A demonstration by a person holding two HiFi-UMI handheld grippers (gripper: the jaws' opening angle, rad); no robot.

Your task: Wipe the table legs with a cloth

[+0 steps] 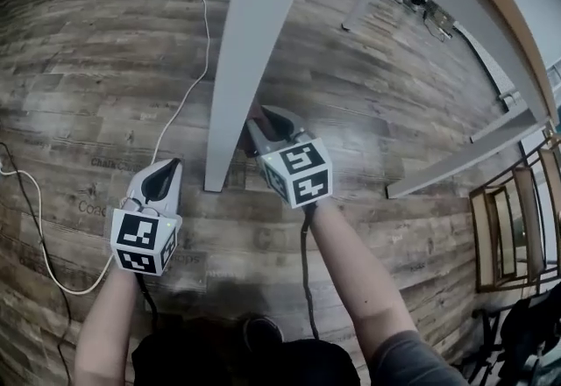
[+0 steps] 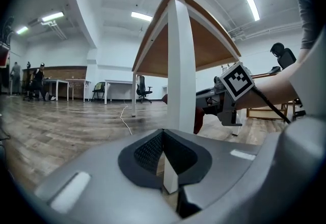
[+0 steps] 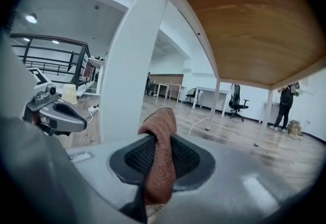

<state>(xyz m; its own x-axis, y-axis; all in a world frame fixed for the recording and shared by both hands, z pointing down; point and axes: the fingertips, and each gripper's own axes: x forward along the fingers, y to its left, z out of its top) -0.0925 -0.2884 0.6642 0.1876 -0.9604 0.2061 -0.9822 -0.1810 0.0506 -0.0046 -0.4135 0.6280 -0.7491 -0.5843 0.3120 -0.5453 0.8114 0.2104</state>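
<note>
My right gripper (image 1: 266,128) pinches the rust-brown cloth (image 3: 160,131). A fold pokes past the tips, ready to rub the bench leg (image 1: 235,77) at 10 o'clock, low near the floor (image 1: 105,68). My left gripper (image 1: 166,174), pressed together and empty, hangs clear at 7 o'clock.

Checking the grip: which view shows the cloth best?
Right gripper view: the brown cloth clamped between its jaws, close up. Left gripper view shows a reddish scrap beside the table leg; head view, almost nothing.

Rust-brown cloth (image 3: 159,159) stands pinched upright, just beside the white table leg (image 3: 127,65).
</note>
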